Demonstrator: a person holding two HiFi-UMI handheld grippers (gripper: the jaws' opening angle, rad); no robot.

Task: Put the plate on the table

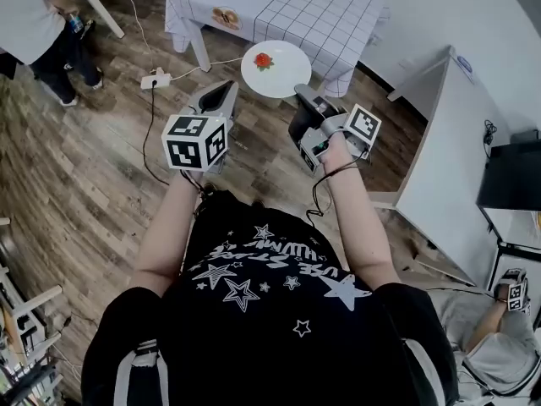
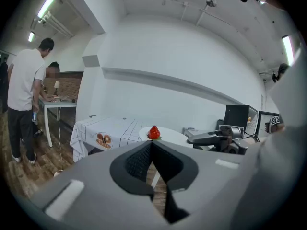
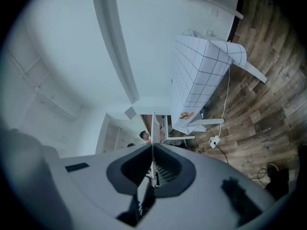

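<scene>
Pinching the round white plate [image 1: 275,70] by its near edge, the right gripper [image 1: 302,96] should keep it flat so the red strawberry [image 1: 264,60] won't roll, then lower it gently onto the far checked-cloth table [image 1: 325,7]. The left gripper [image 1: 225,90] is squeezed together, holding nothing.

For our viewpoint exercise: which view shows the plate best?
The head view: the whole round plate shows from above, gripped by the right claw. The left gripper view shows it side-on; the right gripper view, only its edge.

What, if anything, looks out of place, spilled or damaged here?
Nothing stands out. The right gripper holds the white plate by its rim, not yet on the table; the strawberry sits on the plate, unspilled.
</scene>
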